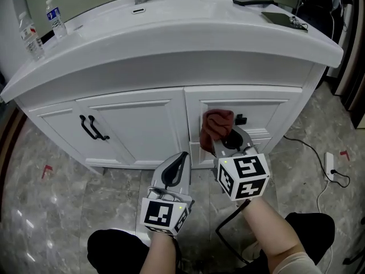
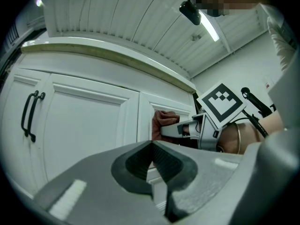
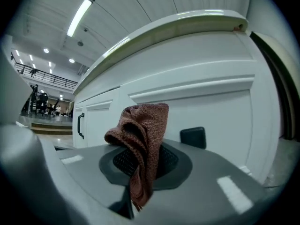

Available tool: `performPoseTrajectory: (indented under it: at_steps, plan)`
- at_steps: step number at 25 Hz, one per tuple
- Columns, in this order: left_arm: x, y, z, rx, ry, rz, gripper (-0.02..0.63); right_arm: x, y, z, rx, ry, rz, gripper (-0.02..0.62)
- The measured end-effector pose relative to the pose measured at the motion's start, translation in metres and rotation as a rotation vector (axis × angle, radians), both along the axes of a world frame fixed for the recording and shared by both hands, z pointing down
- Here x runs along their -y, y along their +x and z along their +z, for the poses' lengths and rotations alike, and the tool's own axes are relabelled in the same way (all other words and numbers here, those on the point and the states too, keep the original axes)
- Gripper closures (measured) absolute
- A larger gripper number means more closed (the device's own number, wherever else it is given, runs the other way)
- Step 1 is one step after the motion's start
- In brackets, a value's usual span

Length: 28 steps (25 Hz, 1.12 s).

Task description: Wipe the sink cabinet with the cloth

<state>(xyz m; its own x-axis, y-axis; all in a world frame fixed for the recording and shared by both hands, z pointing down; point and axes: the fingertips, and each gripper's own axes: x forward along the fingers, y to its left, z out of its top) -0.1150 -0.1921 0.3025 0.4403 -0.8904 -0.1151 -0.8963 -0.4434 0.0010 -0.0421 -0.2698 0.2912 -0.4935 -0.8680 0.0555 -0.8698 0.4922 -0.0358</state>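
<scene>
On the left door of the white sink cabinet (image 1: 131, 124) a pair of black handles (image 1: 91, 128) is seen. The left gripper (image 1: 181, 160) is held low before the seam between the two doors, apart from the door fronts. Its fingers (image 2: 136, 161) are pressed together and nothing is gripped by them.

Just to the right and higher, the cloth (image 1: 217, 124) is pinched by the right gripper (image 1: 222, 142), whose fingers (image 3: 172, 162) are closed on its lower part. The cloth is bunched into a loose roll, its long axis set upright along the line where the fingers meet. Most of it stands above and ahead of the tips, and a short tail hangs below. It is reddish-brown and of a coarse knitted weave. It is placed at the left edge of the right door's panel; whether the surface is actually touched cannot be settled. A black knob (image 3: 193, 137) is seen just right of it.

The panel lies straight ahead of the right fingers. The wipe is therefore judged to fall to the right hand, the nearer one, by a short push forward and a sweep across.
</scene>
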Motion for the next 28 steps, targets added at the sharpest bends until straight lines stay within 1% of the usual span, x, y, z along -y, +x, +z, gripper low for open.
performPoseTrajectory:
  at_steps: [2, 5, 9, 14, 16, 18, 21, 25, 28]
  plan:
    - [0.000, 0.007, 0.003, 0.002, -0.001, 0.015, 0.604, 0.003, 0.014, 0.003, 0.004, -0.015, 0.039, 0.515]
    - [-0.002, 0.017, 0.003, 0.003, 0.001, 0.033, 0.606, 0.001, 0.022, 0.005, -0.025, -0.013, 0.088, 0.517]
    - [-0.004, 0.031, -0.003, 0.006, 0.011, 0.055, 0.606, -0.006, 0.035, 0.003, 0.007, -0.021, 0.126, 0.517]
    - [-0.008, 0.044, -0.002, 0.027, 0.015, 0.082, 0.606, -0.014, 0.059, -0.003, 0.029, -0.018, 0.148, 0.514]
    - [-0.010, 0.048, 0.001, 0.035, 0.012, 0.090, 0.606, -0.017, 0.071, -0.007, 0.030, -0.005, 0.169, 0.515]
    - [-0.011, 0.052, 0.002, 0.040, 0.009, 0.093, 0.604, -0.018, 0.086, -0.009, 0.051, -0.012, 0.192, 0.517]
    - [-0.011, 0.056, 0.004, 0.041, 0.003, 0.096, 0.606, -0.011, 0.102, -0.006, 0.087, -0.045, 0.203, 0.517]
    - [-0.010, 0.060, 0.007, 0.057, -0.002, 0.100, 0.606, 0.001, 0.114, -0.007, 0.077, -0.044, 0.230, 0.517]
    - [-0.008, 0.062, 0.010, 0.054, -0.004, 0.102, 0.606, 0.006, 0.123, -0.012, 0.080, -0.045, 0.227, 0.515]
